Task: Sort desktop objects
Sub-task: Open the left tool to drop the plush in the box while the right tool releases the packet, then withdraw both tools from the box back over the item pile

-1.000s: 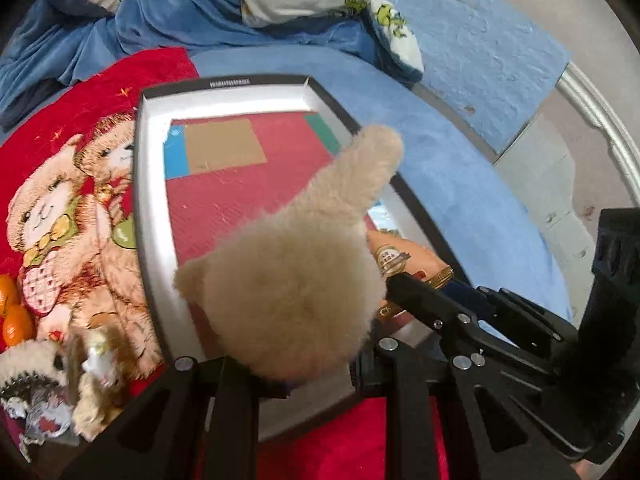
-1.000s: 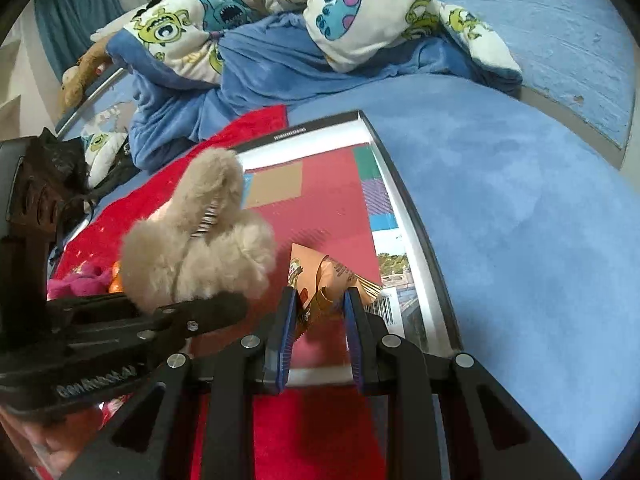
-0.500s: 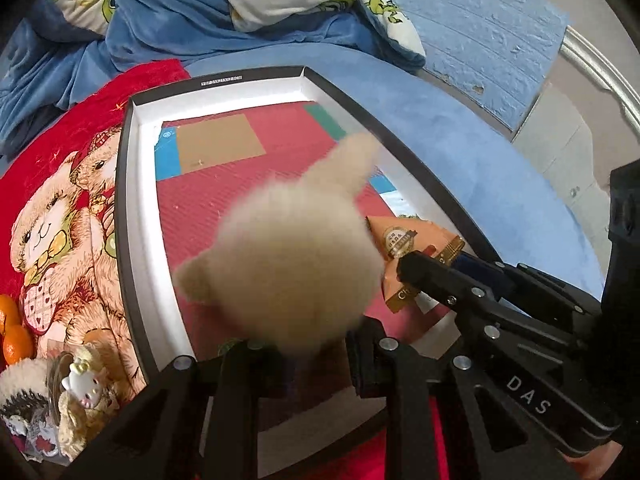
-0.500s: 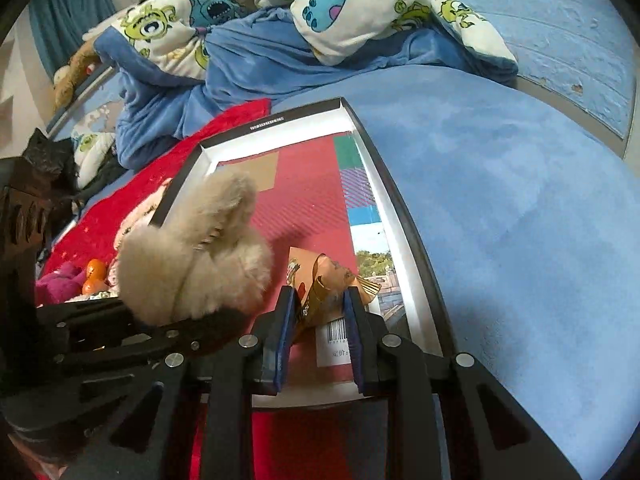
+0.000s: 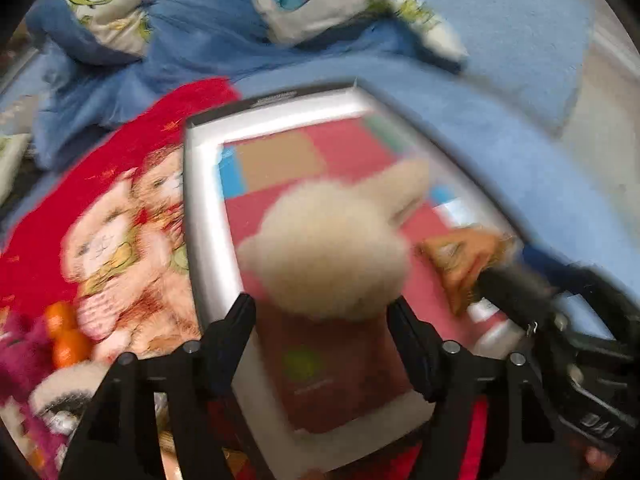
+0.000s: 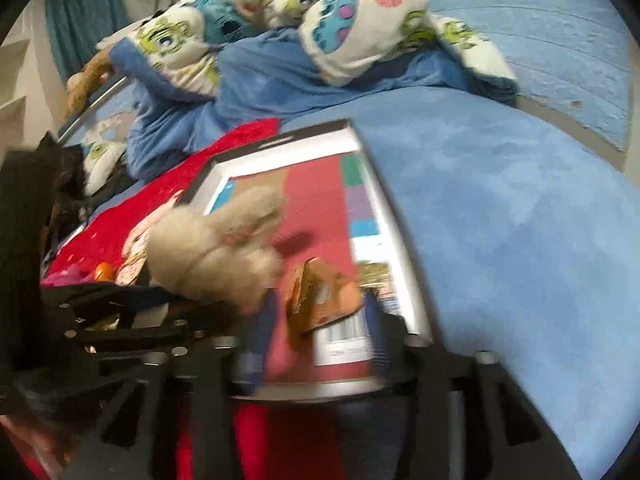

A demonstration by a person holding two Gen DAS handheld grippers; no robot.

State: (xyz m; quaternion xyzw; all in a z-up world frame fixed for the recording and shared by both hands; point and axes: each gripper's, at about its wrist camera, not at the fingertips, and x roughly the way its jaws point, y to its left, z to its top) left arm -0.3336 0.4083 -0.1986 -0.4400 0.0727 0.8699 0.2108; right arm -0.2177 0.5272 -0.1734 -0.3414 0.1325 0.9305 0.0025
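Note:
A beige fluffy plush toy lies in the shallow box with a red floor and white rim. My left gripper is open, its fingers on either side of the toy's near end. An orange snack packet lies in the box near its right rim. My right gripper stands open around the packet's near end. The toy also shows in the right wrist view, left of the packet. The packet shows in the left wrist view by the right gripper's finger. Both views are blurred.
The box lies on a blue bed cover and a red teddy-print blanket. Orange fruits, a magenta plush and other small toys lie at the left. Rumpled cartoon bedding is behind.
Both grippers have opened: the left let go of the plush toy, the right let go of the packet. Both things now lie in the box, and the views are drawing back.

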